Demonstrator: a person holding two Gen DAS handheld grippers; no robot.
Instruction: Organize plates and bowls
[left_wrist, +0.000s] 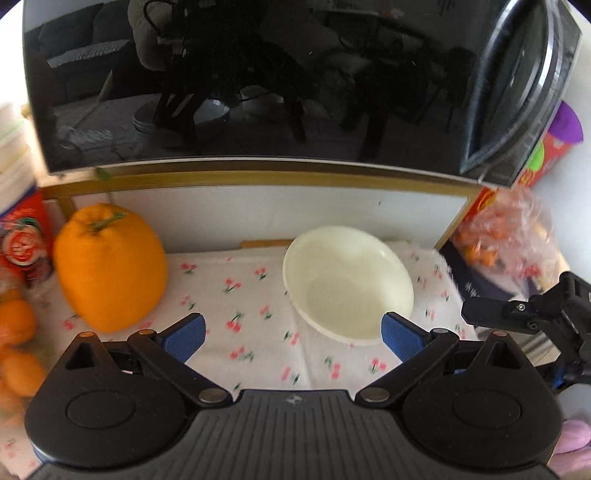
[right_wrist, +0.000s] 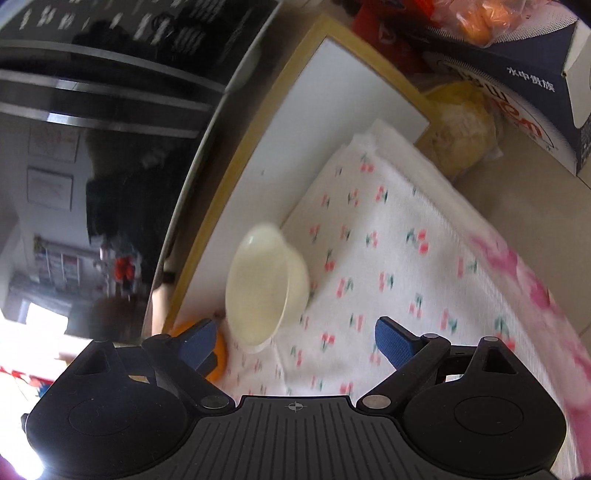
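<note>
Both the left gripper (left_wrist: 293, 338) and right gripper (right_wrist: 295, 341) hovered with jaws spread, empty, near a cream bowl (left_wrist: 347, 282) on the cherry-print cloth (left_wrist: 236, 291); grasping its rim likely came next.

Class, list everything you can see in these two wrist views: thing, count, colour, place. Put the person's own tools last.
bowl: one, cream, empty, on the cherry-print cloth
cherry-print cloth: one, white with pink cherries, on the counter
large orange fruit: one, left of the bowl
microwave: one, glossy black, behind the cloth
bag of small oranges: one, clear plastic, on a dark box at right
dark box: one, navy, printed lettering
left gripper: blue pads, open, empty
right gripper: blue pads, open, empty
</note>
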